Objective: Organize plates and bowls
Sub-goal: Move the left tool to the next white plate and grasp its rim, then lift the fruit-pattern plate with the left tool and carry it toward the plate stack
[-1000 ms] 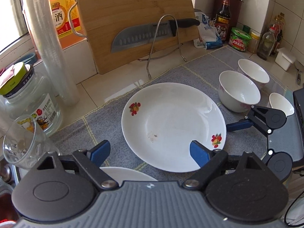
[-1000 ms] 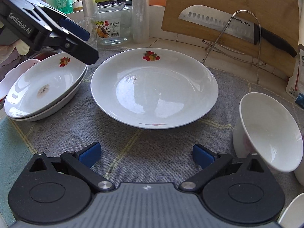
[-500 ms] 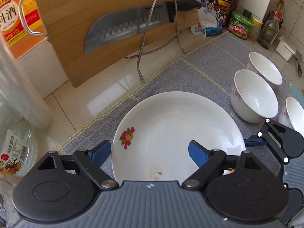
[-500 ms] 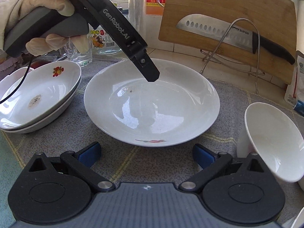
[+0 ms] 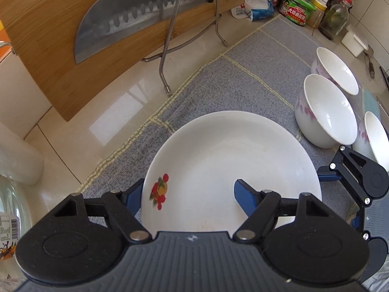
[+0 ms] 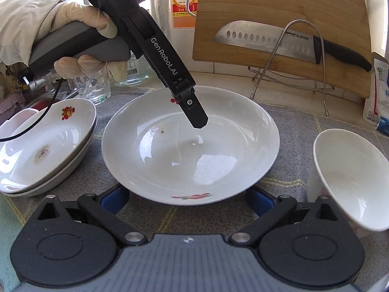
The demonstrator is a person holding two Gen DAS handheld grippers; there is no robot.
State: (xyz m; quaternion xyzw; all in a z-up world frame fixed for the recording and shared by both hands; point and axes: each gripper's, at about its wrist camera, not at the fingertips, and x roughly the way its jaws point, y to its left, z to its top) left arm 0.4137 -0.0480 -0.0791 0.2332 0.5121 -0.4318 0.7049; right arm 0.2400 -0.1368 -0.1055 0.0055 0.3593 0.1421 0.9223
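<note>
On the grey mat (image 6: 287, 131) between the stacked plates (image 6: 48, 146) and the bowls (image 5: 325, 114) lies our large plate (image 6: 189, 146). We straddle its rim with the left gripper (image 5: 187, 194), fingers spread, ready to pinch. Our right gripper (image 6: 187, 198) waits spread too, at the near rim.

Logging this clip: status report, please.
Left gripper open, straddling big plate rim. Right gripper open, at its near edge. Bowls alongside, nothing blocking.
</note>
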